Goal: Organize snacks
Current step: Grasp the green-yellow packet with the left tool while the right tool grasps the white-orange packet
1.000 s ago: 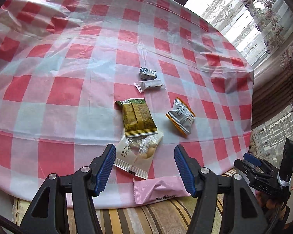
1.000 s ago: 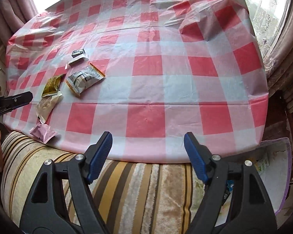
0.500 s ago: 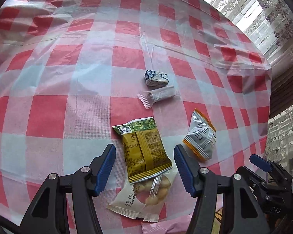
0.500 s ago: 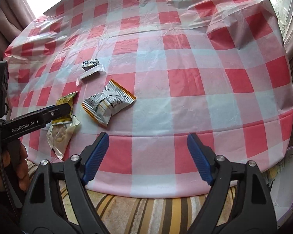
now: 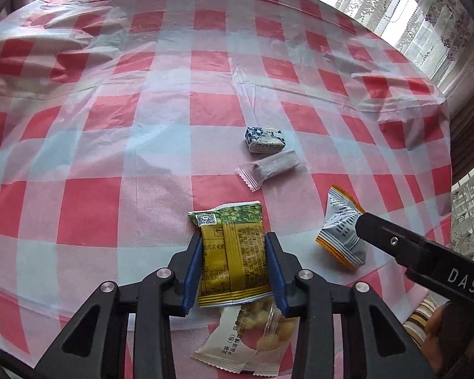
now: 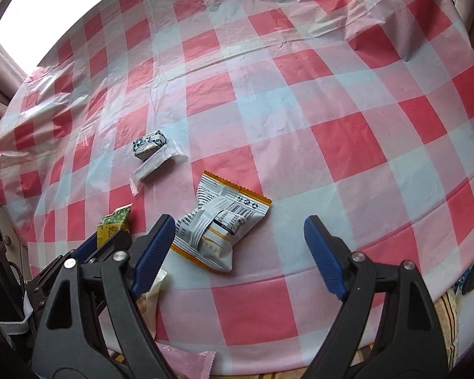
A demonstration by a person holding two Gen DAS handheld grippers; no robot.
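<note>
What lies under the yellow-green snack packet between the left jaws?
The yellow-green packet overlaps the top of a clear-and-white packet of pale round snacks, on the checked tablecloth. The covered part of that packet cannot be seen.

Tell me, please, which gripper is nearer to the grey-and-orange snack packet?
Right. The right gripper hovers open right over the grey-and-orange snack packet; the left gripper, off to one side, has just been closing on the yellow-green packet.

Bright window daylight — fisheye-warped edges
</note>
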